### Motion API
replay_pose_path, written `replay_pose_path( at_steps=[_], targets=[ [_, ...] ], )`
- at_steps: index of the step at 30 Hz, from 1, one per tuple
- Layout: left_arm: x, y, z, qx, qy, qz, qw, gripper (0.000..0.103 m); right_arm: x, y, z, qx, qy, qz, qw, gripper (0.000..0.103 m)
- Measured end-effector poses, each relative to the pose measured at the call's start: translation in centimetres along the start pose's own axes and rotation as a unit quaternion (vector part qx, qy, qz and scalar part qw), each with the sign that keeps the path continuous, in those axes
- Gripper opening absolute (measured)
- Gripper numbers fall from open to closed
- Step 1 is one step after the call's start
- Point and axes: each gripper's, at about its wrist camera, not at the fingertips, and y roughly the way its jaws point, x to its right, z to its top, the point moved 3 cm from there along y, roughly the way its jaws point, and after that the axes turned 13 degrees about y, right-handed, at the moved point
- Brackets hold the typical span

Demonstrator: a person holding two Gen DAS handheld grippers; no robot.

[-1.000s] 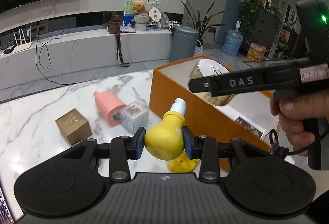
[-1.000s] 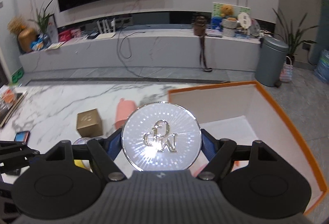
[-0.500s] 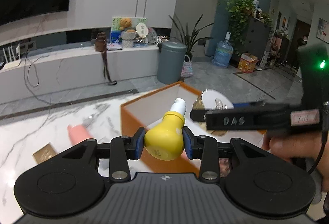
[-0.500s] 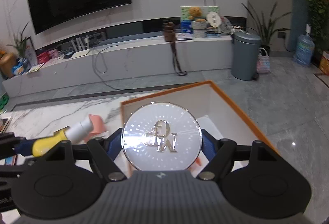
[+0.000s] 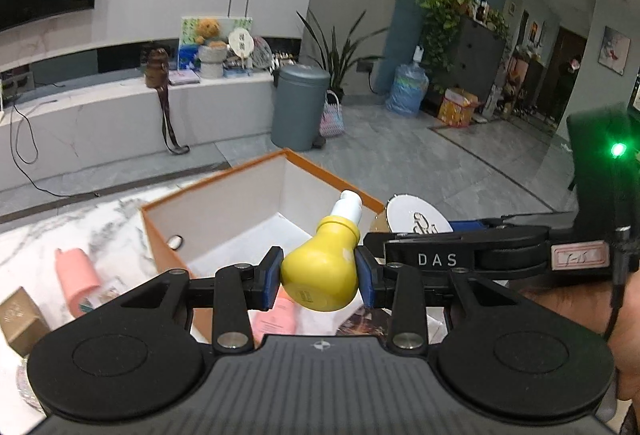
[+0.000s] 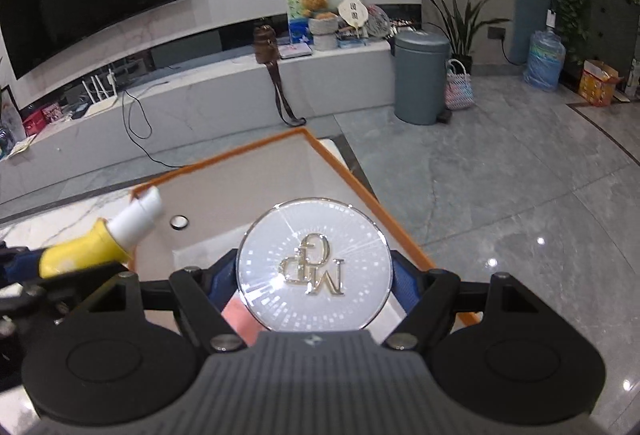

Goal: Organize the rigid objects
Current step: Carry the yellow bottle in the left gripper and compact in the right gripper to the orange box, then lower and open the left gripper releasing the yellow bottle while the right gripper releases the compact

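My left gripper (image 5: 319, 277) is shut on a yellow bulb-shaped bottle (image 5: 320, 273) with a white cap, held above the orange box (image 5: 160, 231). The bottle also shows in the right wrist view (image 6: 84, 251). My right gripper (image 6: 314, 281) is shut on a round silver compact (image 6: 314, 263) with gold letters, held over the box (image 6: 352, 179). The compact also shows in the left wrist view (image 5: 416, 221), just right of the bottle. A pink item (image 5: 276, 319) lies inside the box under the bottle.
On the marble table left of the box lie a pink bottle (image 5: 76, 281) and a gold cube box (image 5: 20, 319). A small round object (image 6: 179, 222) lies on the box floor. A grey bin (image 5: 300, 107) stands on the floor beyond.
Both grippers have swung right with their loads, from beside the box's near wall to over its open interior. The table items have slid to the left of the view.
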Motion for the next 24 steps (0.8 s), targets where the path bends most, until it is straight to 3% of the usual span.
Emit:
replay_pose_path(
  at_steps=[10, 15, 24],
  targets=[
    [0.2, 3.7, -0.5, -0.048, -0.017, 0.016, 0.9985, 0.043, 1.2, 2.7, -1.0, -0.041, -0.041, -0.028, 0.998, 0.075],
    [0.5, 5.5, -0.9, -0.096, -0.019, 0.030, 0.9947, 0.043, 2.1, 4.0, -1.2, -0.064, -0.050, -0.038, 0.996, 0.075],
    [0.8, 8.3, -1.4, -0.141, 0.030, 0.009, 0.9896, 0.043, 3.0, 5.4, -2.8, -0.111, -0.098, -0.042, 0.988, 0.075]
  ],
)
